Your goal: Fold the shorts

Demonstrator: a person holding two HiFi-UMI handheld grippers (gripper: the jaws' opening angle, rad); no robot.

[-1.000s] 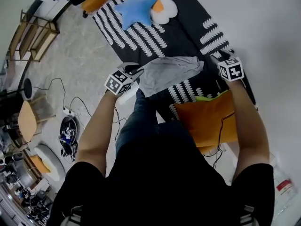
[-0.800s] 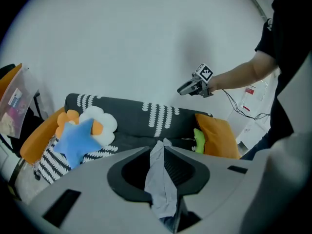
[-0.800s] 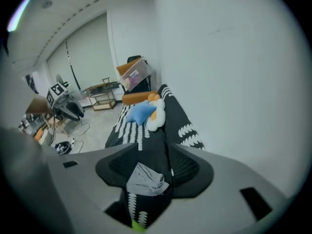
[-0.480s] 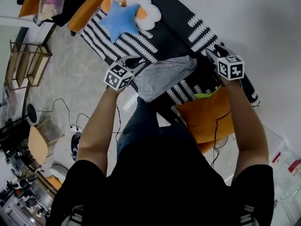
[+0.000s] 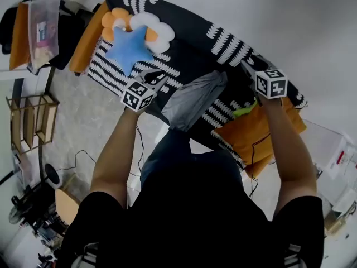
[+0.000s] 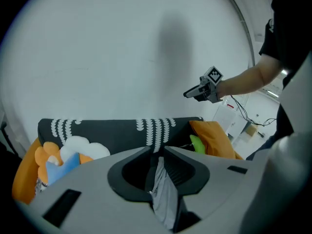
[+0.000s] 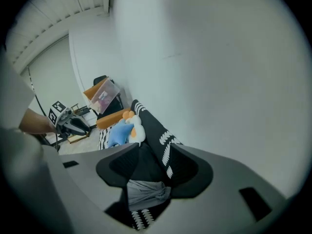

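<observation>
The grey shorts (image 5: 192, 100) hang above the patterned black sofa (image 5: 184, 32) and the person's knee (image 5: 167, 147), one edge pinched in the left tool (image 5: 160, 76), while the right tool (image 5: 246, 67), jaws spread but just closing slightly, hovers clear of the cloth above an orange cushion (image 5: 254, 133), with a blue star pillow (image 5: 127, 46) further left.

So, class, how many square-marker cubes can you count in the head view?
2. The left cube sits on the left hand-held gripper, beside the blue star cushion. The right cube sits on the right hand-held gripper, near the orange cushion. None appears hidden.
</observation>
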